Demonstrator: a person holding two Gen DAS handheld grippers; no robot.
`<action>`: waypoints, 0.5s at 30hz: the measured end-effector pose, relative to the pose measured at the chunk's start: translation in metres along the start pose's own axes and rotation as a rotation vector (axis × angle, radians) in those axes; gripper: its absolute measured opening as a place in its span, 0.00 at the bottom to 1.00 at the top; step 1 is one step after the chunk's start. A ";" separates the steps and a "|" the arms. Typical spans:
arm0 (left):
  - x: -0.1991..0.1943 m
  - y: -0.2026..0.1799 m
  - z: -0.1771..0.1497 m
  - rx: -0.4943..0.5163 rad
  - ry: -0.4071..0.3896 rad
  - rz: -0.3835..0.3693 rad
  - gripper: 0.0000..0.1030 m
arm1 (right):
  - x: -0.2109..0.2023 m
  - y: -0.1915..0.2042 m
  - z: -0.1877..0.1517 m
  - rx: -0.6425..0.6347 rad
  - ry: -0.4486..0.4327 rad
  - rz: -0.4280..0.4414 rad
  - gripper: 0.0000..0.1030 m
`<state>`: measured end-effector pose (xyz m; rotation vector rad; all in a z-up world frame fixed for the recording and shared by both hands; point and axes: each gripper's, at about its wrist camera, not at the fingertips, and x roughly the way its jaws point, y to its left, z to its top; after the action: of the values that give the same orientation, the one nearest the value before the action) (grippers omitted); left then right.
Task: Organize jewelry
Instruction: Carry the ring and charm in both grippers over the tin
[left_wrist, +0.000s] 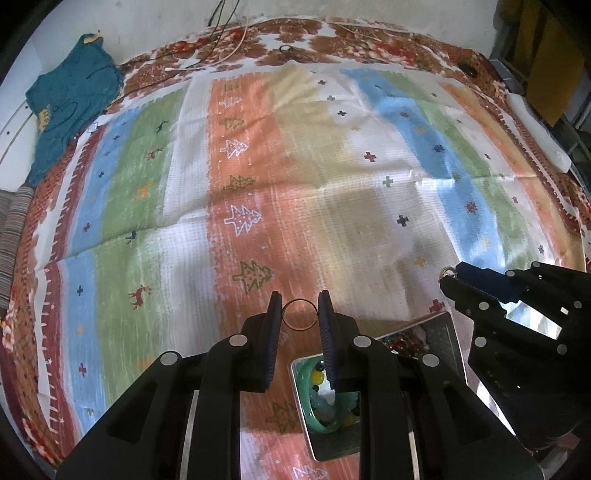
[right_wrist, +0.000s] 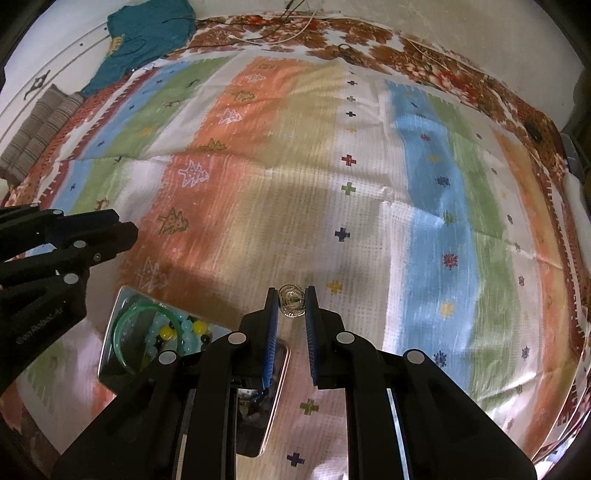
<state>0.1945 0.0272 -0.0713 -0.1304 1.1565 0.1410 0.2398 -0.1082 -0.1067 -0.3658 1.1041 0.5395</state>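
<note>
Black thin ring (left_wrist: 299, 315) pinched between left gripper (left_wrist: 299, 314) pads, right gripper (right_wrist: 291, 304) clamping silvery ring (right_wrist: 291, 300), metal tray (right_wrist: 110, 334) of beads at its eight o'clock

The black two-finger left gripper (left_wrist: 300, 315) pinches a thin dark ring between its pads; the black right gripper (right_wrist: 291, 305) clamps a small clear ring

A home bedroom: a bed spread with a colourful striped cloth printed with trees and crosses (left_wrist: 258, 177) over a brown floral blanket (left_wrist: 295, 33), a crumpled teal garment (left_wrist: 70, 96) beside a plain white wall (left_wrist: 147, 18).
</note>
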 end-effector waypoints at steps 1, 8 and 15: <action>-0.002 0.000 -0.001 0.001 -0.003 -0.003 0.19 | 0.000 0.000 0.000 0.001 -0.001 0.002 0.15; -0.015 -0.006 -0.010 0.013 -0.020 -0.019 0.19 | -0.010 0.002 -0.007 0.007 -0.015 0.017 0.15; -0.025 -0.009 -0.018 0.022 -0.031 -0.028 0.19 | -0.021 0.005 -0.014 0.001 -0.029 0.032 0.15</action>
<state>0.1698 0.0137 -0.0548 -0.1246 1.1249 0.1050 0.2190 -0.1161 -0.0933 -0.3394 1.0839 0.5709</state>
